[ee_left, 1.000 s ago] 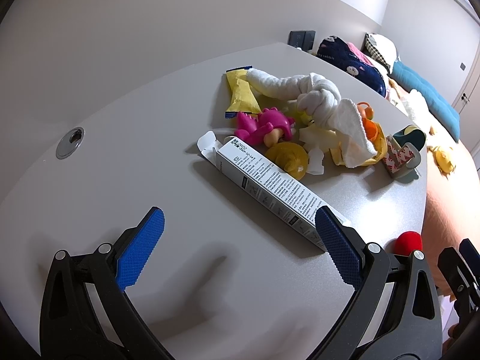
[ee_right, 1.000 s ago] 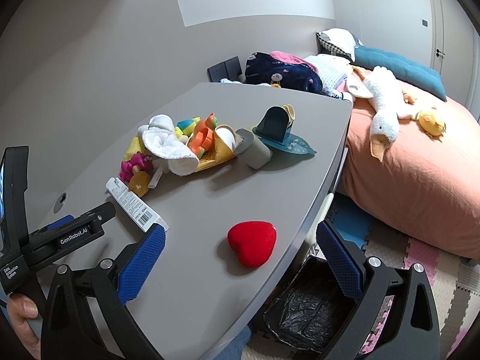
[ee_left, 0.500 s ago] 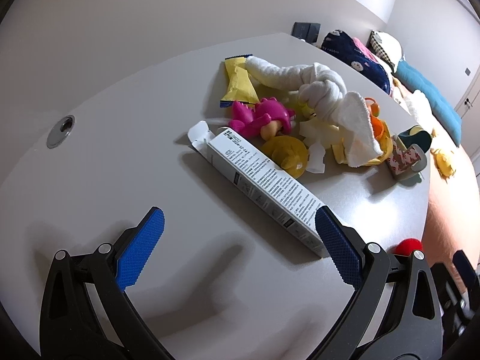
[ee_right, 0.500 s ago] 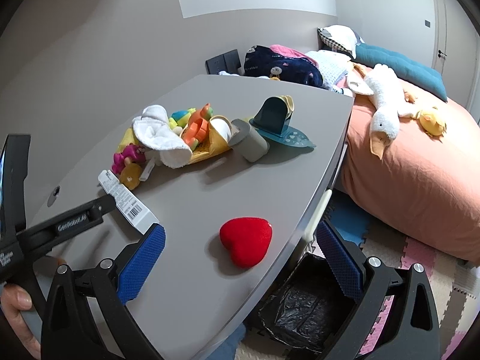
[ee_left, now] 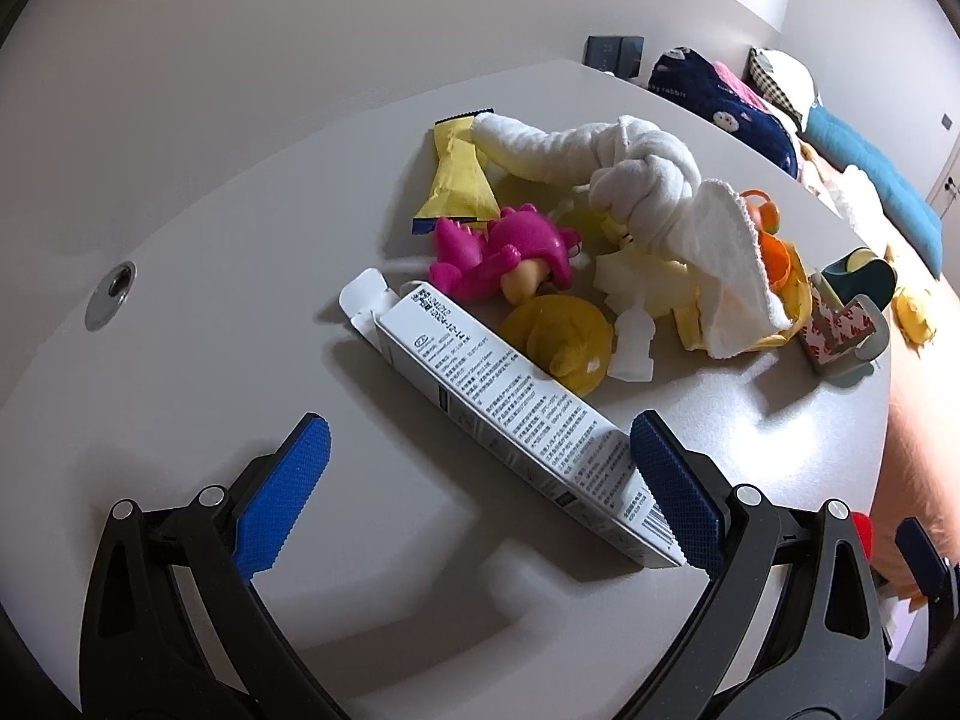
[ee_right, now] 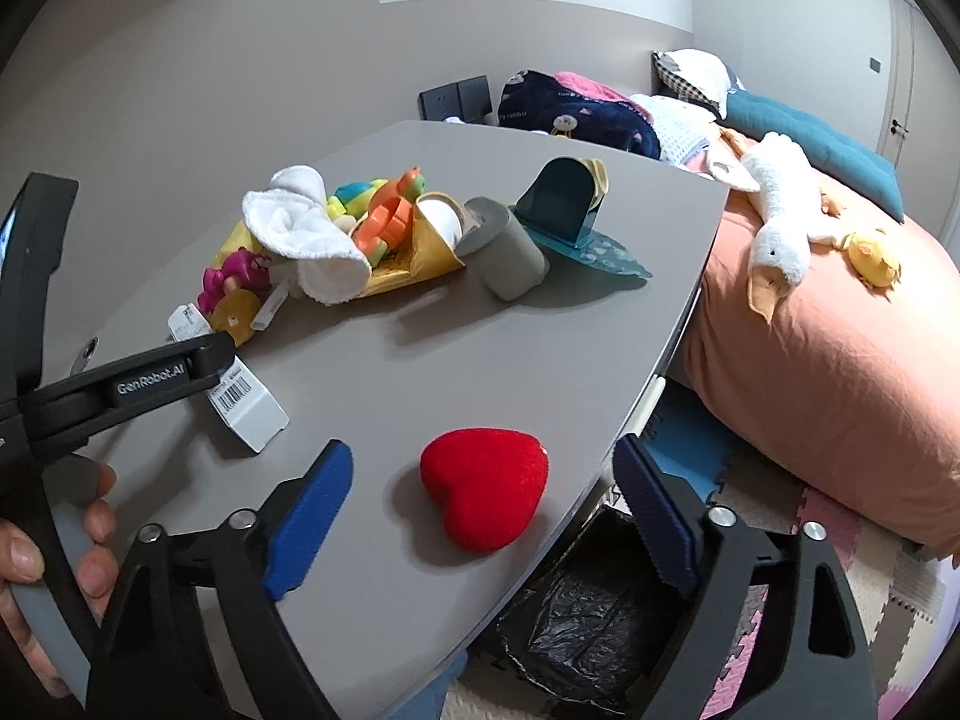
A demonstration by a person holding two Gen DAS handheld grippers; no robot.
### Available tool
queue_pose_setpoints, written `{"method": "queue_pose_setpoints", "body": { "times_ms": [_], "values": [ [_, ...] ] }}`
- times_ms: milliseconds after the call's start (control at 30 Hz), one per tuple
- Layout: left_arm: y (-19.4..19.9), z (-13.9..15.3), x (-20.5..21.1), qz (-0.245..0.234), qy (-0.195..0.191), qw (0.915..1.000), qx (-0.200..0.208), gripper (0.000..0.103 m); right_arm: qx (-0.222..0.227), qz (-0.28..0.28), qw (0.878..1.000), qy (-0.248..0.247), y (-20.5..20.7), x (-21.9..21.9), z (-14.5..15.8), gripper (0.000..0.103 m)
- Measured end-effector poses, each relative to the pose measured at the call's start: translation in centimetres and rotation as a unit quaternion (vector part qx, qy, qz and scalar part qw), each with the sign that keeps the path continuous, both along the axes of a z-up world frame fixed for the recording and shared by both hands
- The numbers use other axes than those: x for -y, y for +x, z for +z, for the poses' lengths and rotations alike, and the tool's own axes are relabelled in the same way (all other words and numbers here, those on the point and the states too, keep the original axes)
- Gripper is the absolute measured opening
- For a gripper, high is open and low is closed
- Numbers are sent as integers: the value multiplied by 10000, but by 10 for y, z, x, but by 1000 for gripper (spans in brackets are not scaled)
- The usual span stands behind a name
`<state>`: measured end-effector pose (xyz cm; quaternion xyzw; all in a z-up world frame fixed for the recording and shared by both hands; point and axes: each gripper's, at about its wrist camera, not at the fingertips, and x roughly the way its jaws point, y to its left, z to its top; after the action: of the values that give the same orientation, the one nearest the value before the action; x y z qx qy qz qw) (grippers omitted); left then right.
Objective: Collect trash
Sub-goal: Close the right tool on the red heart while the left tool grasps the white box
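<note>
A long white printed box (ee_left: 510,420) lies slantwise on the grey table (ee_left: 198,360). My left gripper (ee_left: 480,492) is open just above the table. The box's near end lies against the inside of its right pad, and the left pad stands well clear. In the right wrist view the box's barcode end (ee_right: 246,408) pokes out under a black finger (ee_right: 162,381) of that gripper. A red plush heart (ee_right: 486,495) sits near the table's edge between the pads of my right gripper (ee_right: 483,516). Those jaws are closing, with gaps still showing on both sides of the heart.
Behind the box is a heap: a knotted white towel (ee_left: 636,186), a yellow wrapper (ee_left: 459,180), a pink toy (ee_left: 510,252), a yellow toy (ee_left: 558,336). A grey cup (ee_right: 510,252) and a teal holder (ee_right: 564,198) stand further back. A black-lined bin (ee_right: 600,612) sits below the table edge, beside a bed (ee_right: 840,390).
My left gripper has moved in on the white box, whose near end now lies by the right pad. My right gripper has sunk towards the red heart and its jaws have narrowed.
</note>
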<state>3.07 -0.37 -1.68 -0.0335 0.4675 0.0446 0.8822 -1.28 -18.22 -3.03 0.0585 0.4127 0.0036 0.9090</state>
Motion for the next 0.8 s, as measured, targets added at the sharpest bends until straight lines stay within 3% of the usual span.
{"method": "queue_pose_setpoints", "body": {
  "times_ms": [167, 267, 433, 533, 800],
  "values": [
    [0, 3, -6, 147, -119, 9998, -28, 97, -52, 119, 9999, -77, 6, -10, -7, 79],
    [1, 3, -7, 373, 33, 9993, -68, 97, -103, 194, 9997, -106, 8, -15, -11, 71],
    [3, 1, -8, 456, -113, 9988, -128, 97, -179, 268, 9995, -79, 11, -17, -17, 55],
    [3, 0, -7, 413, -453, 9979, -187, 97, -170, 321, 9993, -114, 11, -20, -18, 49],
    [14, -9, 9, 389, -395, 9979, -326, 97, -149, 314, 9994, -66, 12, -20, -18, 48]
  ]
}}
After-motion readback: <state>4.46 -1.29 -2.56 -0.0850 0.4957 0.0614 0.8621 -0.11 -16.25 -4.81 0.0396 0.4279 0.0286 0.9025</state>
